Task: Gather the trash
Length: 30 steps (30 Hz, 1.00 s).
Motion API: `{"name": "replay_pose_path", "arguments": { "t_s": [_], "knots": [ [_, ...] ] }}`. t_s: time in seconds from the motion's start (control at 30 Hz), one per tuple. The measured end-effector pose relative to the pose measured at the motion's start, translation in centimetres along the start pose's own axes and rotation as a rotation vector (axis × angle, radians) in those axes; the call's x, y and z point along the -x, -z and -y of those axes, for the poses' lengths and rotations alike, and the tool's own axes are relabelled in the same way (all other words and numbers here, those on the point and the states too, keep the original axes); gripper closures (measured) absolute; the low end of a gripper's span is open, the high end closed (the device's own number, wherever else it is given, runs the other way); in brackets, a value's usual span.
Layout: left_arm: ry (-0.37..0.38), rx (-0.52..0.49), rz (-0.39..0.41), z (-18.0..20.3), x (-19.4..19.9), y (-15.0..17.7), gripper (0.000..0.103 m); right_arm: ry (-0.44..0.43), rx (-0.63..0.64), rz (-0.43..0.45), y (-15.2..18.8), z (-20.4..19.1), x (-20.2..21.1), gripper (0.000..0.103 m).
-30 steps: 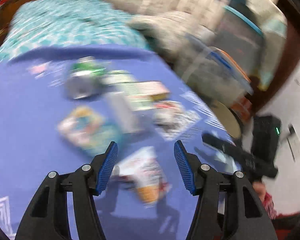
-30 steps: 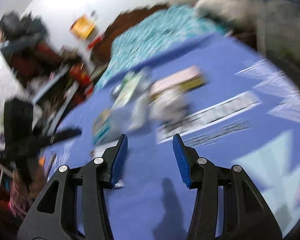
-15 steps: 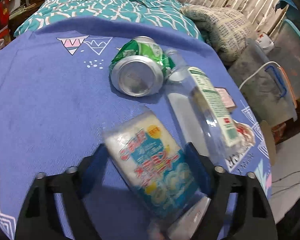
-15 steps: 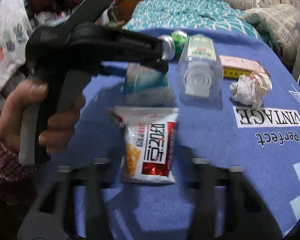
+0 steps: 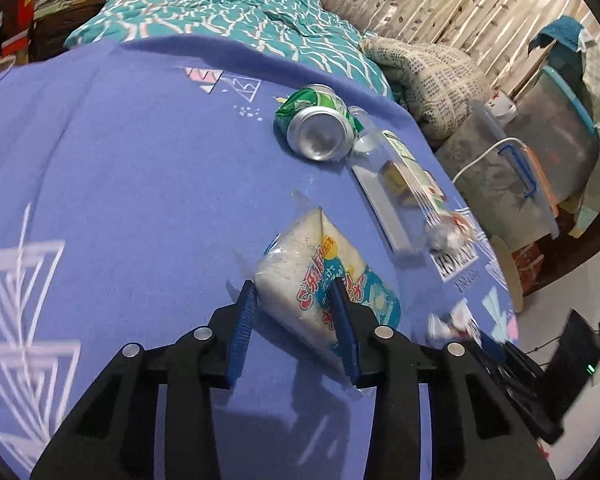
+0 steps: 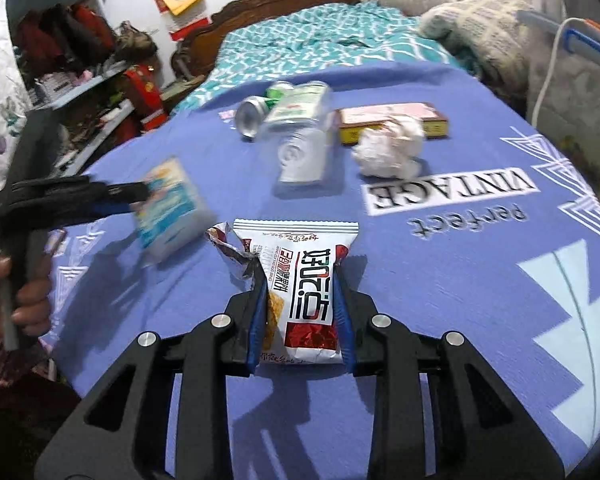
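Trash collection's barely begun: your right gripper (image 6: 300, 304) pinches the snack wrapper (image 6: 300, 280), your left gripper (image 5: 296, 332) is closing on the tissue pack (image 5: 324, 280), while beyond that pack the can (image 5: 320, 128), bottle (image 5: 396, 184), box (image 6: 392, 122) and paper wad (image 6: 388, 148) wait.

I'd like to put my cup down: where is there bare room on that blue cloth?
Bare cloth left of the green can; more right of the snack packet. Crowded around the bottle, box and crumpled paper.
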<state>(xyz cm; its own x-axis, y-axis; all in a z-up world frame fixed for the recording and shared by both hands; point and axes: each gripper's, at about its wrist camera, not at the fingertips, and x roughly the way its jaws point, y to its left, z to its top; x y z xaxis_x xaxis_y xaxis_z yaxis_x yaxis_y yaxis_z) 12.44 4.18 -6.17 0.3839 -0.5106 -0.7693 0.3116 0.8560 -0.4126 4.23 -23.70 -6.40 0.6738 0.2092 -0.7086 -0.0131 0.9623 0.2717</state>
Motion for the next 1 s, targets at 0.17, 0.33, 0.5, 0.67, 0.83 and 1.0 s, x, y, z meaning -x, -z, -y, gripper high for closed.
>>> {"name": "replay_pose_path", "arguments": {
  "t_s": [0.17, 0.33, 0.5, 0.67, 0.83, 1.0],
  "knots": [
    [0.029, -0.028, 0.019, 0.9, 2.1, 2.8, 0.069, 0.014, -0.030, 0.027, 2.0, -0.5, 1.8, 0.023],
    [0.044, -0.045, 0.010, 1.4, 3.1, 3.5, 0.060, -0.061, 0.035, 0.117, 0.5, -3.1, 4.1, 0.043],
    [0.069, 0.000, 0.019, 1.0, 4.1, 3.6, 0.046, -0.004, 0.265, 0.055, -1.2, -8.0, 1.7, 0.064],
    [0.101, 0.034, -0.035, 0.6, 3.4, 4.4, 0.041, 0.041, 0.374, -0.039, -2.3, -10.1, -2.5, 0.064],
    [0.079, 0.069, -0.044, -0.7, 3.1, 4.0, 0.031, -0.211, 0.391, -0.157, -0.8, -12.5, -2.8, 0.064],
    [-0.026, 0.010, -0.014, -0.1, 2.8, 3.0, 0.028, -0.259, 0.270, -0.054, -0.3, -10.3, 0.8, 0.056]
  ]
}}
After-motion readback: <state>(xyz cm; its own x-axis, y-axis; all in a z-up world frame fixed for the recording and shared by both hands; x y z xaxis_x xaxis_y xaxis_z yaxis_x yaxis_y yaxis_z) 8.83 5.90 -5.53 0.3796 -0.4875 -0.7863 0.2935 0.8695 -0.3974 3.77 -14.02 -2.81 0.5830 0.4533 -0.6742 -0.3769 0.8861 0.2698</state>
